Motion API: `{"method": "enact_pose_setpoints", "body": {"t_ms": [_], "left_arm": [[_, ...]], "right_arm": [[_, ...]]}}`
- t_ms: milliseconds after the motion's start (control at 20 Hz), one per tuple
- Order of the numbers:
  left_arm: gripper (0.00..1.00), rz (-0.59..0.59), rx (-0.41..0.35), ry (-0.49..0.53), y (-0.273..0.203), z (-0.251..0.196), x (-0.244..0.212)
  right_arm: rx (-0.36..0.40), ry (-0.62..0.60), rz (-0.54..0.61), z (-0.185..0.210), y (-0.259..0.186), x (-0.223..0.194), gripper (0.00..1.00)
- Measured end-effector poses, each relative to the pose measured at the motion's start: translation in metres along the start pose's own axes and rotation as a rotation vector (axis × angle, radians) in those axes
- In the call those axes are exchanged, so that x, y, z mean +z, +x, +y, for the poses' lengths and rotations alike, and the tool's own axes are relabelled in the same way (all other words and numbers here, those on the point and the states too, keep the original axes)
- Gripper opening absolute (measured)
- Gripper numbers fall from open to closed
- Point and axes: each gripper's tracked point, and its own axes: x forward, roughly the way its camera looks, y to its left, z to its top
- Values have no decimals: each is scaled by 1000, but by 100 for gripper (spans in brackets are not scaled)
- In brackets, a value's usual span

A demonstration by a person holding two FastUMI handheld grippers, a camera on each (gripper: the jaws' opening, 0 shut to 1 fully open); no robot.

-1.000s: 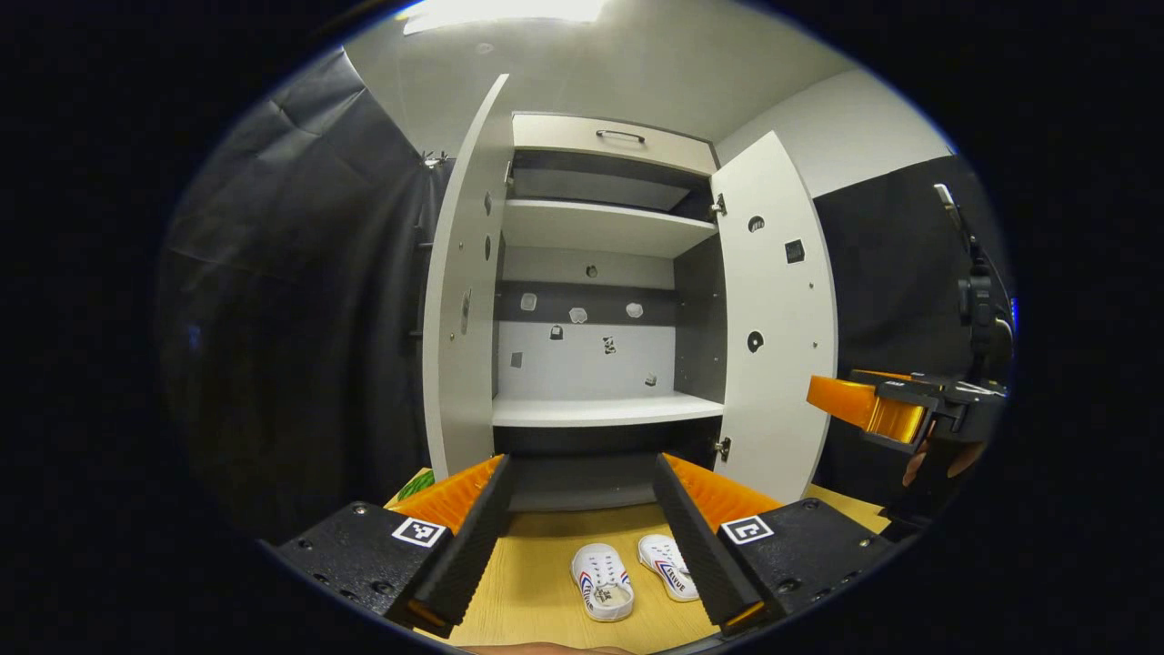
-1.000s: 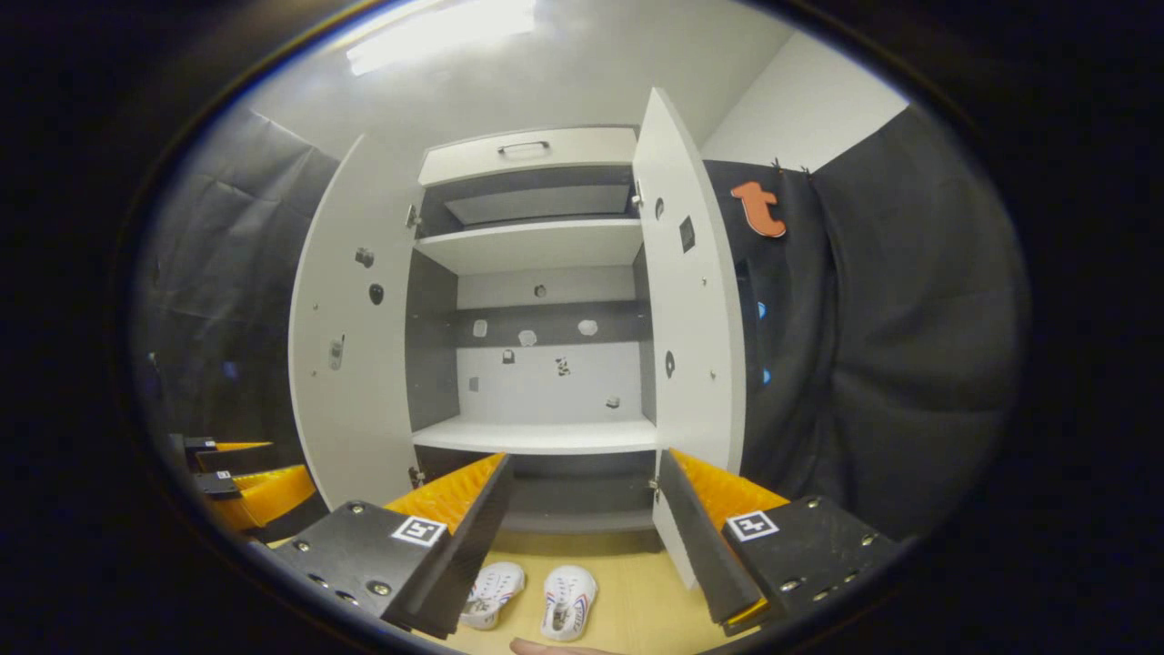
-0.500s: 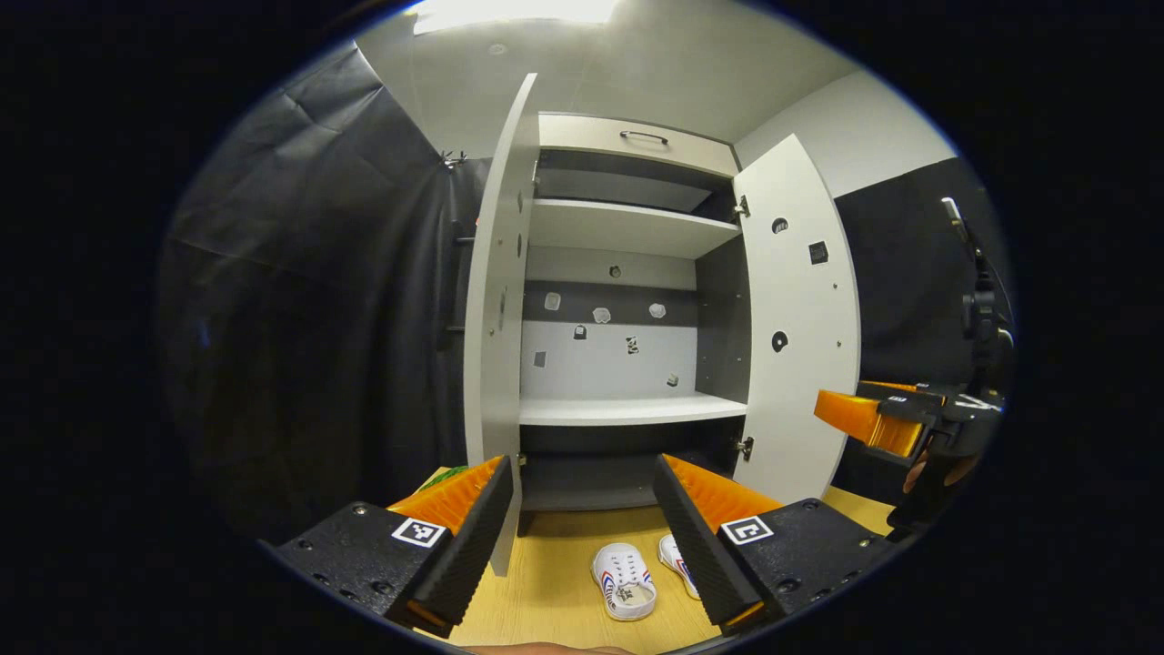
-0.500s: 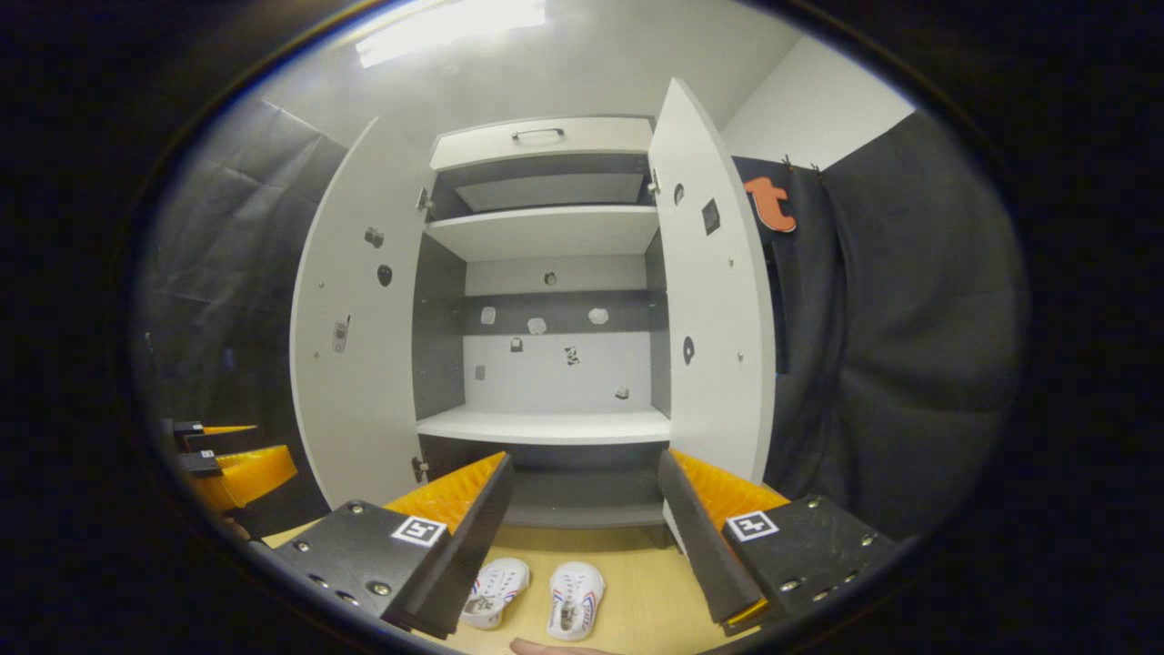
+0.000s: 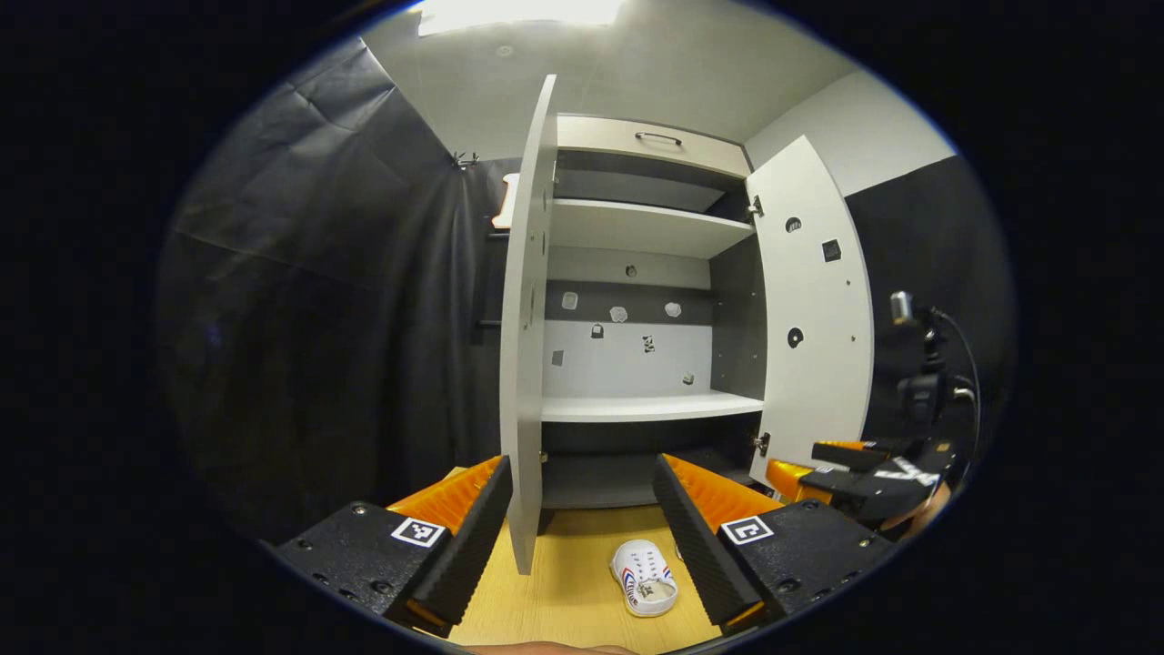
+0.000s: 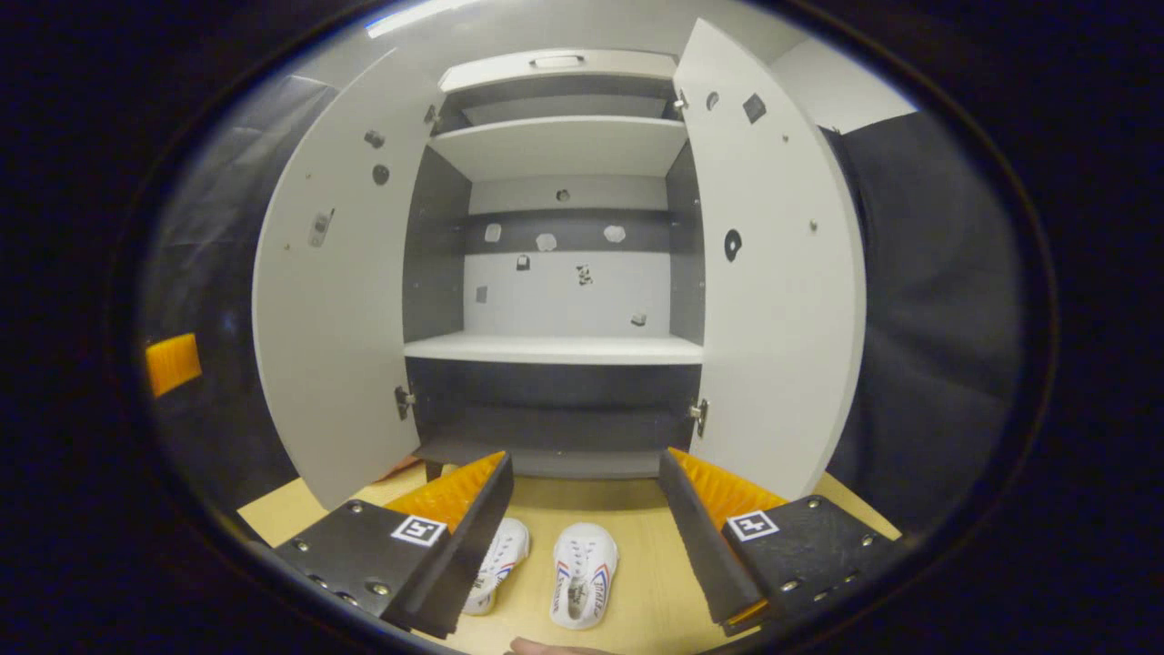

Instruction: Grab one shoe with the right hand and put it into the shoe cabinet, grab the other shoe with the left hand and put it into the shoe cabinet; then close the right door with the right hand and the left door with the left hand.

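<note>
Shoes [image 6: 582,584] sat on table [image 6: 637,600], left one half hidden behind spread right tool [image 6: 582,532]; left tool [image 5: 577,532] spread too.

Both views face the open shoe cabinet [image 6: 555,346] from low over the floor [image 6: 637,564]; the left gripper view looks from further left.

Black cloth [image 5: 318,300] drapes the booth below a pale ceiling with a bright light [image 5: 518,11], above a wooden floor [image 6: 637,509].

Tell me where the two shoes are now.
In the right gripper view, both shoes lie side by side on the floor before the open cabinet.
</note>
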Motion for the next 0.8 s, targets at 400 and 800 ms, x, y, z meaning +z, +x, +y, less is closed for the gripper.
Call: {"method": "enact_pose_setpoints", "body": {"t_ms": [400,800], "left_arm": [[92,51,-52,-44,9,-1,-23],[92,68,-27,-61,20,3,-38]], "right_arm": [[-12,-26,169,11,48,-121,96],[5,26,337,32,59,-219,95]]}}
